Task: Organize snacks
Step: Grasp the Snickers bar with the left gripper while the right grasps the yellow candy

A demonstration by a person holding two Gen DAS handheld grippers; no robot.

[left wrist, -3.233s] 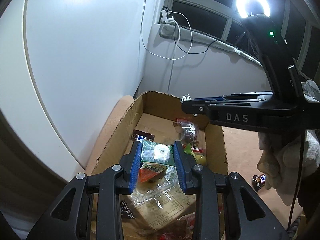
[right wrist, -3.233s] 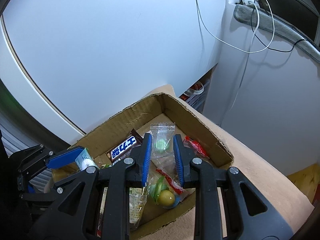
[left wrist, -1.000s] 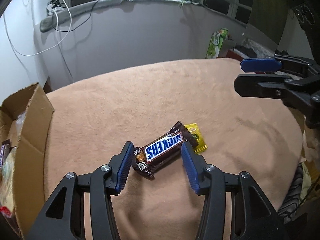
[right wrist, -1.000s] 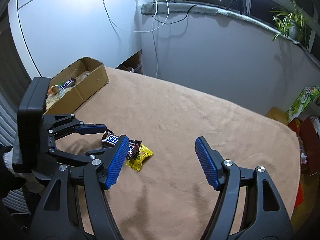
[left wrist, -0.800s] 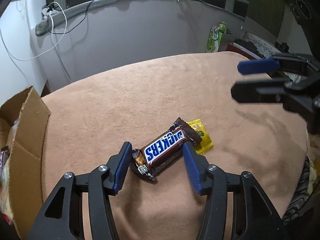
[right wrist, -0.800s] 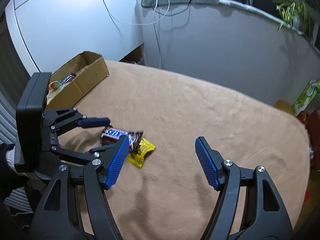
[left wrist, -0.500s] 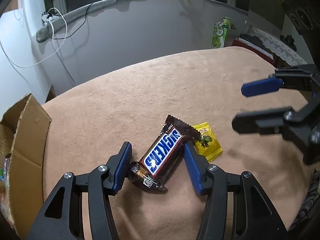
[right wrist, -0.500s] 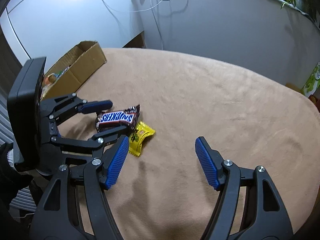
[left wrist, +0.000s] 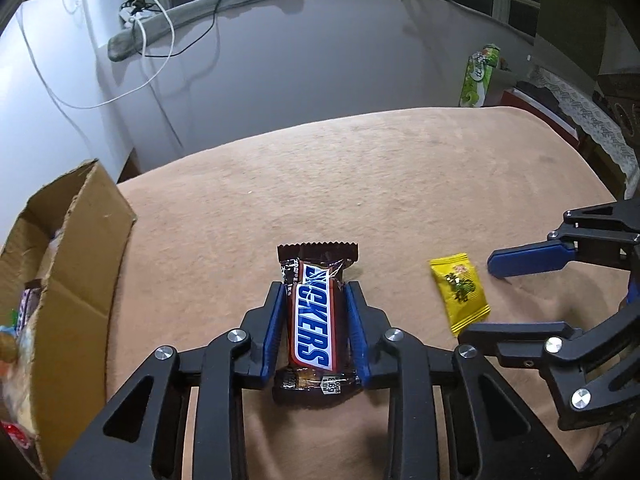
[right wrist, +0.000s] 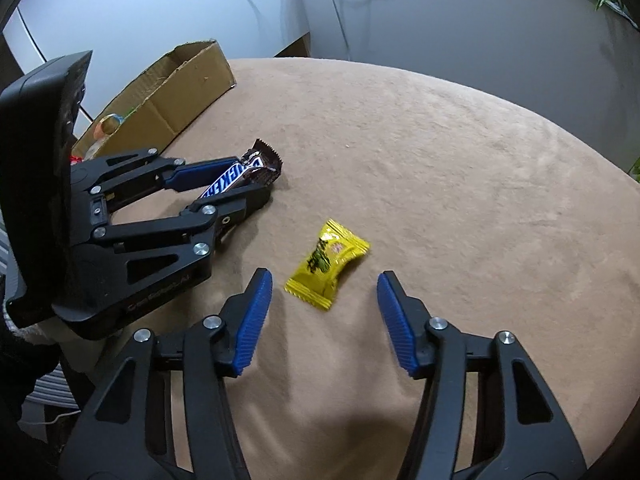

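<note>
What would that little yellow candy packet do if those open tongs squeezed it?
The yellow candy packet looks puffy with crimped ends, so it would probably crumple rather than stay stiff. Its glossy wrapper may slip. Lying flat on the fuzzy tan cloth, it shouldn't roll.

wrist views, angled down, sharing table (left wrist: 400, 184)

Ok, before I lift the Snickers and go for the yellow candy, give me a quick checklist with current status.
1. Left gripper jaws closed on Snickers bar: ok.
2. Grip centred on the bar: ok, both ends stick out.
3. Bar lifted off the cloth: cannot tell.
4. Right gripper jaws open: ok.
5. Yellow candy between the right jaws: not ok, it lies just ahead of them.
6. Cardboard box has room: cannot tell.
</note>
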